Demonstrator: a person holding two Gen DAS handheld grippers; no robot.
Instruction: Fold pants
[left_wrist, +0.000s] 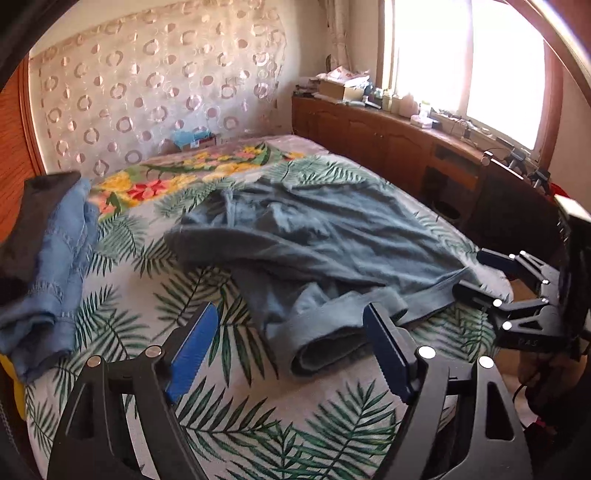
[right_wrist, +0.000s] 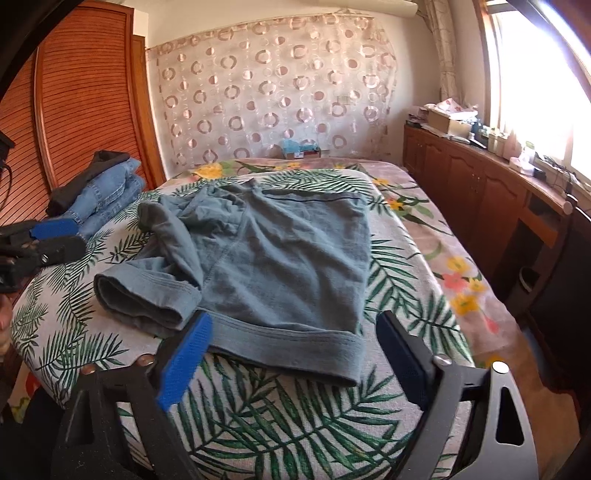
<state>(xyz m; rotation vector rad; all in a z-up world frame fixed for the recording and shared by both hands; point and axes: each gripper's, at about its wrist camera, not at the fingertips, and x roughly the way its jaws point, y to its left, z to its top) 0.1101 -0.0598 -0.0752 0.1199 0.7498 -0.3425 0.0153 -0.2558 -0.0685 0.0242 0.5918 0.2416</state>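
Grey-blue pants (right_wrist: 280, 254), cuffs toward camera, waistband far.

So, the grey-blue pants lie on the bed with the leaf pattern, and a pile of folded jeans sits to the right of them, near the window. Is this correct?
Not quite. The folded jeans sit to the left of the pants, by the wooden wardrobe, not near the window. The right wrist view shows it. The rest holds: the pants lie on the leaf-patterned bed.
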